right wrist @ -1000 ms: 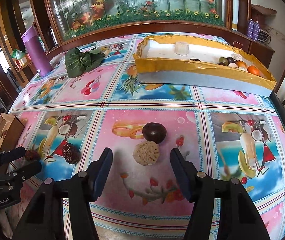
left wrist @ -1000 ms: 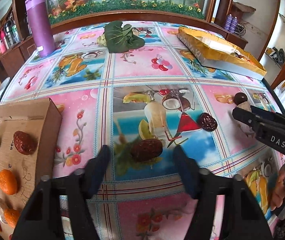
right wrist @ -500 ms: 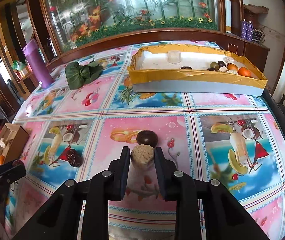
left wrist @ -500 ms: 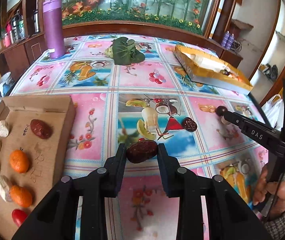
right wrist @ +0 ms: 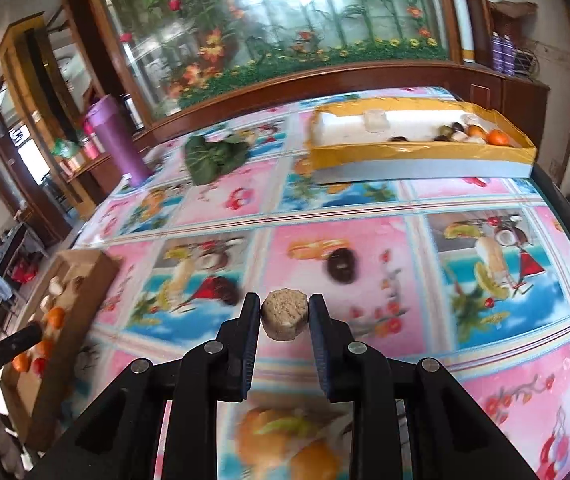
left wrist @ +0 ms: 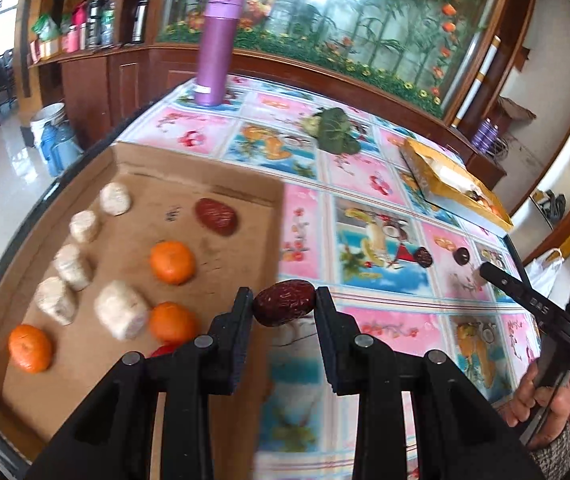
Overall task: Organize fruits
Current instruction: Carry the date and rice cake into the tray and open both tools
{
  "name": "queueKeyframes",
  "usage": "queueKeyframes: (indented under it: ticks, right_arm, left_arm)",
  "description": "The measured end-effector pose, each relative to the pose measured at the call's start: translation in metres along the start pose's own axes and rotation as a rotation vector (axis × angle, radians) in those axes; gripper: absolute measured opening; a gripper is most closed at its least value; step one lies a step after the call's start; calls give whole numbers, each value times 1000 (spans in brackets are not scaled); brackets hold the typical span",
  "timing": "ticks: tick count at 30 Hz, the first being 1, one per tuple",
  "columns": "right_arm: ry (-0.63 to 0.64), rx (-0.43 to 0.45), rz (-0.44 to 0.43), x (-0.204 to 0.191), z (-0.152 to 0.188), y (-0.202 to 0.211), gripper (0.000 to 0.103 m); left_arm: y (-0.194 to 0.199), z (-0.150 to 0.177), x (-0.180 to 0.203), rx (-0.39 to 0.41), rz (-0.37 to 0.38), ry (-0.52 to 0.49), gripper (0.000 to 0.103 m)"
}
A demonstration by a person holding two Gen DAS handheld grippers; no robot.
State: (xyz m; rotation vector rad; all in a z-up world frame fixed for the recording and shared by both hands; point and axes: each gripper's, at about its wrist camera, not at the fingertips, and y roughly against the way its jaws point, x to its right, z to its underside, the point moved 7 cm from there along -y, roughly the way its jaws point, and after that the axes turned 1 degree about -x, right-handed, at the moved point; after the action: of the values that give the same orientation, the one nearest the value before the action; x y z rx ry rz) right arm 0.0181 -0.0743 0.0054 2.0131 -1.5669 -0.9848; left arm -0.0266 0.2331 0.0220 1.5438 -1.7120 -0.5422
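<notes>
Left tongs (left wrist: pixel 284 305) pinch a wrinkled dark-red oval date (left wrist: pixel 284 303), its long axis crosswise between the pads, above the bench's left edge. Right tongs (right wrist: pixel 284 315) pinch a tan round crumbly cake (right wrist: pixel 284 315), flat faces against the pads.

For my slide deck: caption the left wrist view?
Left gripper carries a red date beside the cardboard tray.

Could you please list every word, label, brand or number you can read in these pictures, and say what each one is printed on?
"DAS": white letters on the black finger of the right gripper, in the left wrist view.
White lettering on the black left gripper at the right wrist view's edge: too blurred to read.
White label on the tall purple plastic bottle: too small to read.
Dark mark on the brown cardboard tray: illegible.
</notes>
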Motion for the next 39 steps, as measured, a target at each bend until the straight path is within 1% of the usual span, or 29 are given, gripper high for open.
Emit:
queueKeyframes:
  ticks: [5,10,12,16,19,21,23,27,28,31,32,34,35,36,39]
  right_arm:
    - [101,-3,-122,-77,8,16,27]
    - [208,-49,-247,-160,29,15,27]
    - [257,-77,-283,-192,43,10,27]
    - [340,-139,-338,-242,73,-3,28]
    - [395,-177,-362,-270,94,-13,28]
    - [424,-192,-370,-284,104,-18,28]
    - [451,-203,-367,-294,112,-24,28]
    - [485,-218,-359,-305,119,-32,28]
    - [490,-221,-357,-306,121,-34,28]
    - [497,-227,-347,-307,126,-36,28]
    - [497,-227,-342,-307,126,-36,28]
    - [490,-232,-344,-308,126,-37,36]
    - [483,-231,-345,-308,126,-36,44]
    - [478,-227,-348,-307,125,-35,50]
    - [468,-211,-350,-306,120,-29,52]
  left_arm:
    - [20,8,-40,24,-50,48,30]
    - [38,14,-79,40,-139,77,30]
    - [43,19,-95,35,-181,79,30]
    - [42,30,-117,5,-227,82,30]
    - [38,35,-131,-15,-227,107,30]
    - [41,35,-136,-6,-213,117,30]
    - [41,34,-137,0,-218,116,30]
    - [41,33,-138,7,-200,127,30]
    - [42,34,-138,9,-196,131,33]
    - [44,33,-139,17,-179,150,43]
    - [45,32,-140,19,-179,154,44]
    - [47,33,-140,22,-175,163,44]
    - [49,32,-140,25,-168,169,45]
    - [51,32,-140,28,-165,172,46]
    - [59,30,-138,46,-166,177,54]
